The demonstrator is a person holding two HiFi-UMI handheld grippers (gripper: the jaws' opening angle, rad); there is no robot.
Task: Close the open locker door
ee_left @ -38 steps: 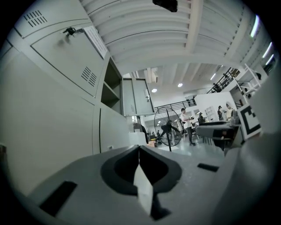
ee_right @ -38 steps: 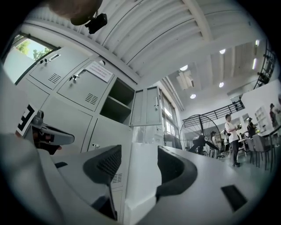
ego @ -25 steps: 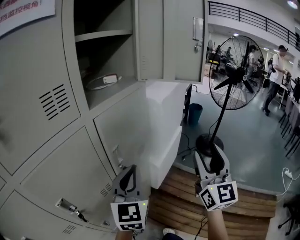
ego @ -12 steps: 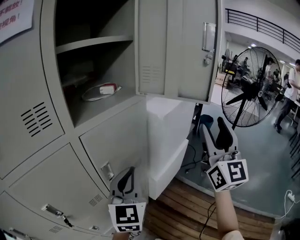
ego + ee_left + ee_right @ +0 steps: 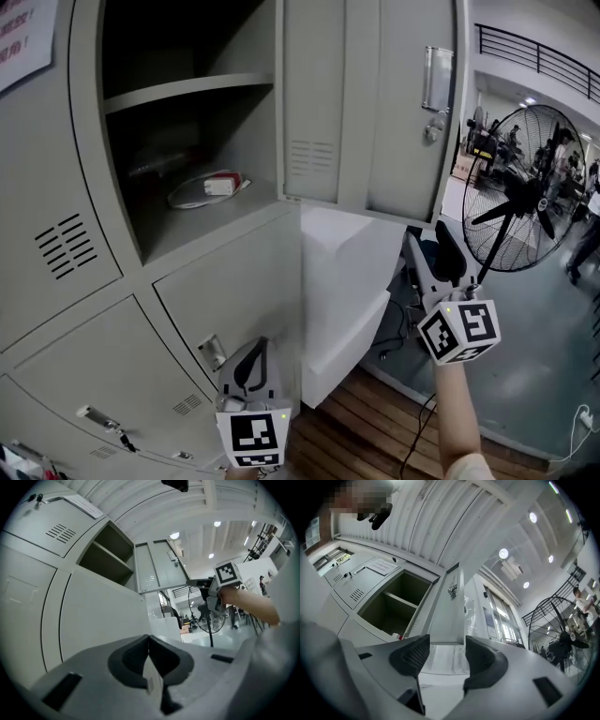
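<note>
The grey locker door [image 5: 370, 108] stands swung out to the right of its open compartment [image 5: 187, 141], and its handle and lock [image 5: 434, 89] are near the free edge. My right gripper [image 5: 431, 251] is open and points up, just below the door's lower outer corner and apart from it. In the right gripper view the door's bottom edge [image 5: 446, 641] lies beyond the gap of the right gripper [image 5: 443, 654]. My left gripper [image 5: 253, 354] hangs low in front of the lower lockers, shut and empty. The left gripper view shows the left gripper [image 5: 149, 649], the door [image 5: 159, 573] and the right gripper [image 5: 197, 582].
A coiled white cable with a small red-and-white box [image 5: 211, 186] lies on the compartment floor under a shelf [image 5: 178, 91]. A white block [image 5: 342, 281] stands below the door on a wooden pallet [image 5: 375, 431]. A floor fan [image 5: 525, 202] stands to the right. Keys hang in a lower locker [image 5: 103, 420].
My right gripper has risen from near the pallet up toward the door's lower corner. The left gripper stays low. The door keeps the same angle.
</note>
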